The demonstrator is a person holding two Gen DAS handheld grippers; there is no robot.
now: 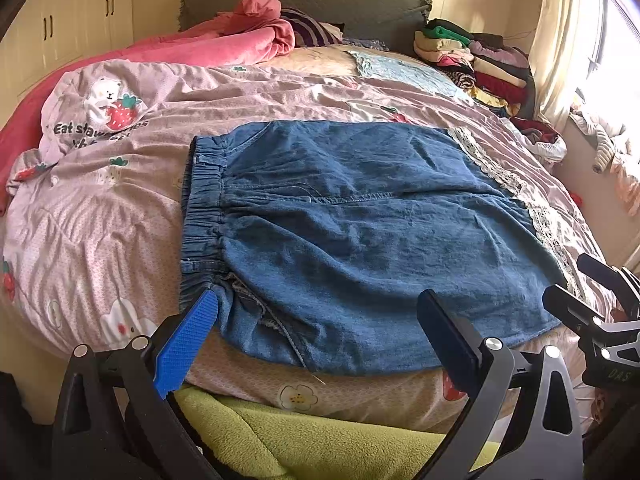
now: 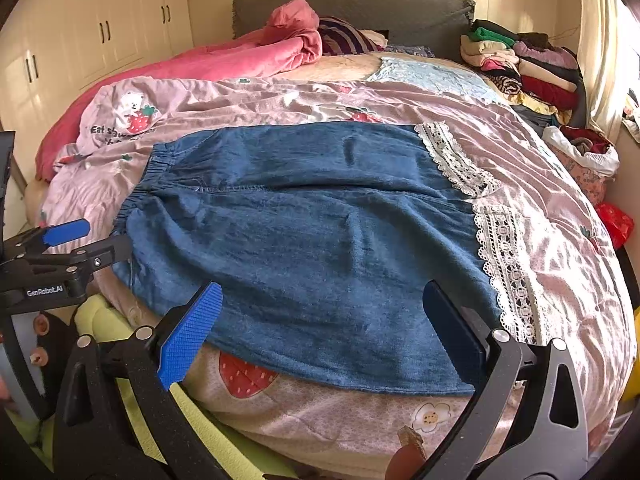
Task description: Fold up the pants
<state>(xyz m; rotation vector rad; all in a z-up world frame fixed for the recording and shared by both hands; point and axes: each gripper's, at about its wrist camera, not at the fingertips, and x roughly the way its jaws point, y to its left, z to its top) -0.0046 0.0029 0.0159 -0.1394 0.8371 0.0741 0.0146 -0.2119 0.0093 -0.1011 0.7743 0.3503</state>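
Note:
Blue denim pants (image 1: 352, 232) lie flat across the pink quilt, elastic waistband (image 1: 202, 216) to the left, white lace cuffs (image 1: 492, 168) to the right. They also show in the right wrist view (image 2: 320, 240), with lace cuffs (image 2: 504, 256) at right. My left gripper (image 1: 320, 320) is open and empty, hovering at the near edge by the waistband end. My right gripper (image 2: 320, 312) is open and empty at the near edge by the cuff end. Each gripper shows in the other's view: right gripper (image 1: 600, 304), left gripper (image 2: 68, 248).
A pink strawberry-print quilt (image 1: 100, 208) covers the bed. A pink blanket (image 1: 240, 36) lies near the grey headboard (image 1: 340, 0). Stacked folded clothes (image 1: 472, 60) sit at the back right. A green blanket (image 1: 300, 432) hangs below the near edge. Wardrobes (image 2: 92, 40) stand at left.

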